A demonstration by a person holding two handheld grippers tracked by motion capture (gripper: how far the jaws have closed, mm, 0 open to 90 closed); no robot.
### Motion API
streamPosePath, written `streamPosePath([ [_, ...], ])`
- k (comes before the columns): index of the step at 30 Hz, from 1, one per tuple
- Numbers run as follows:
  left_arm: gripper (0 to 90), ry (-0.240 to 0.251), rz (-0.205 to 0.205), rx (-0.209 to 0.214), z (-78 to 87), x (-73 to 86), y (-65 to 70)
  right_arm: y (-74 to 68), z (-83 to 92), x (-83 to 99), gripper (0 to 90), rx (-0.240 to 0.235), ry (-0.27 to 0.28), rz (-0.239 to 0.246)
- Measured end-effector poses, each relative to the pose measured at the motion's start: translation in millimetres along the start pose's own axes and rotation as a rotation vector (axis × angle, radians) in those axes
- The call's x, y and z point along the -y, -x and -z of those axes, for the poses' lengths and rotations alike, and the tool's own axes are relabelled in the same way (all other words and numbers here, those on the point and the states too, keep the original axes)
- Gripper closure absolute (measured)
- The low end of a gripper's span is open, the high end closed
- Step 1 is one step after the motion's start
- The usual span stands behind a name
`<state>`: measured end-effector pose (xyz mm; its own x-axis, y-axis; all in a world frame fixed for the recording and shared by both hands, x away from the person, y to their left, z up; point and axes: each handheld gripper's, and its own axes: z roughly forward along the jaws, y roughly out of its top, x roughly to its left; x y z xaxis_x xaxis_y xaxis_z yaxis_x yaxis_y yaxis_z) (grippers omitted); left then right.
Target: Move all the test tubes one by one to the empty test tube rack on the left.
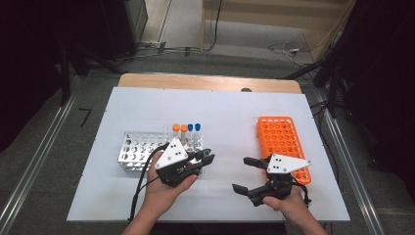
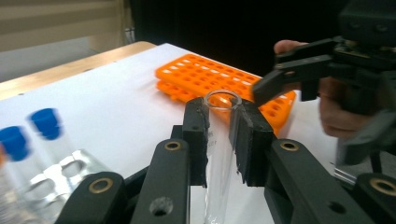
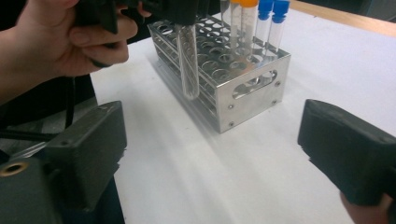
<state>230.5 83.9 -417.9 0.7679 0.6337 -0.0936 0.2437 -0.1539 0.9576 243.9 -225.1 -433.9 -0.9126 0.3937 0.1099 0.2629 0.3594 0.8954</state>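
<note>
Above the white counter [image 1: 220,112], beside the metal rack [image 1: 139,149], the left claw [image 1: 205,159] clamps an uncapped clear tube [image 2: 219,140], while the right claw [image 1: 244,174] gapes wide, empty, near the orange rack [image 1: 281,137].

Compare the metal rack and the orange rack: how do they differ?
The metal rack is shiny silver with round holes; the orange rack is plastic with a finer grid. The metal rack holds capped tubes at one end; the orange rack's visible holes are empty. The metal rack lies on the person's left, the orange on the right. Both sit on the white table.
</note>
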Motion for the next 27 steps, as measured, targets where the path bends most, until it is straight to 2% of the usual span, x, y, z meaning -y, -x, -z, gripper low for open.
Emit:
streamPosePath([
  [4, 77.1, 0.010, 0.009, -0.035, 8.7, -0.3, -12.6, 8.6, 9.6, 5.4, 2.3, 0.086, -0.017, -0.026],
  [12, 77.0, 0.037, 0.041, -0.120, 28.3, 0.4, -39.0, 24.8, 36.8, 18.3, 2.2, 0.171, 0.010, -0.046],
  [20, 77.1, 0.048, 0.051, -0.197, 44.4, 0.2, -59.5, 39.1, 62.6, 30.2, 2.2, 0.223, 0.028, -0.069],
  [23, 77.0, 0.045, 0.055, -0.225, 48.9, 1.1, -68.1, 46.1, 68.5, 32.8, 2.3, 0.241, 0.039, -0.083],
  [27, 77.0, 0.053, 0.066, -0.259, 53.3, 2.3, -78.7, 52.1, 71.7, 36.5, 2.3, 0.241, 0.037, -0.090],
])
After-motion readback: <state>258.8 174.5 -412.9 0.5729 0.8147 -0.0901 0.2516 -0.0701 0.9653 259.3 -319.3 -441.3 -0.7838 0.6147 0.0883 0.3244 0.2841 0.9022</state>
